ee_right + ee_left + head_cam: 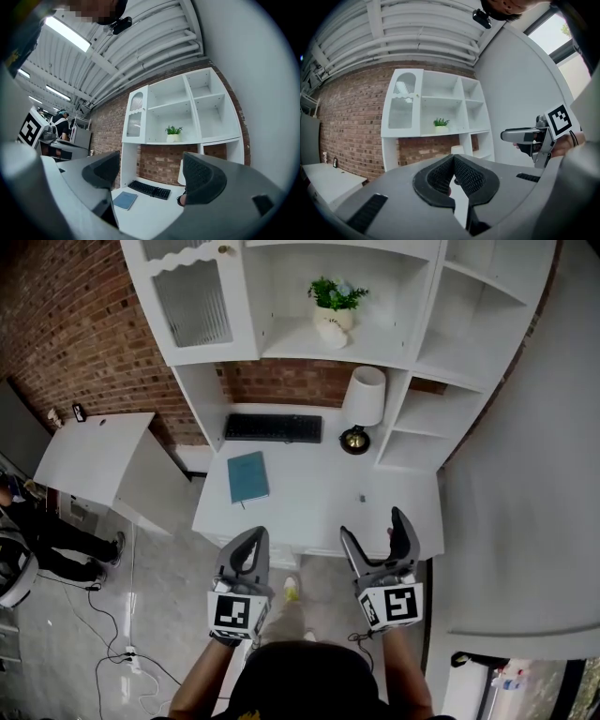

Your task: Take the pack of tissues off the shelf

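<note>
Grippers, head view: left gripper and right gripper sit side by side short of the desk, with the shelf unit well ahead. Its middle compartment holds a potted plant; the pack of tissues cannot be made out. Left gripper view: jaws pressed together, empty. Right gripper view: jaws wide apart, empty, potted plant straight ahead.

Two handheld grippers are nearest: one left gripper and one right gripper. Beyond them is one white desk, with one white shelf unit rising above it. The desk carries one black keyboard, one blue notebook and one lamp with a white shade. The shelves hold one potted plant, and there is one ribbed-glass cabinet door at far left. Left of the desk is one white side table, and one other person is at the left edge.
</note>
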